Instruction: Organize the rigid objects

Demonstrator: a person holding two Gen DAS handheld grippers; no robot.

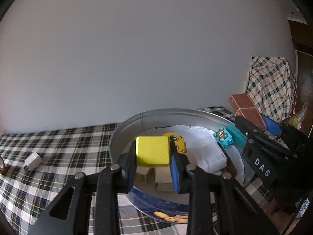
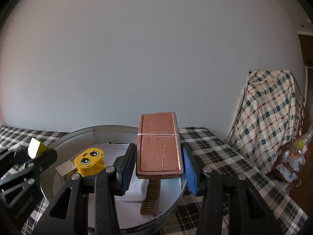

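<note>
We see the left gripper (image 1: pixel 153 152) pinching a yellow block (image 1: pixel 152 150) above the near rim of the round tin (image 1: pixel 125 125), which stands on the checked cloth (image 1: pixel 58 146). The right gripper (image 2: pixel 159 162) pinches a brown flat box (image 2: pixel 159 146), bound with a rubber band, over the tin's right side. Inside the tin lie a yellow face toy (image 2: pixel 90 160), a white tray (image 1: pixel 209 154), a blue bear brick (image 1: pixel 223 137). Free cloth remains left of the tin, beside a white cube (image 1: pixel 33 160).
</note>
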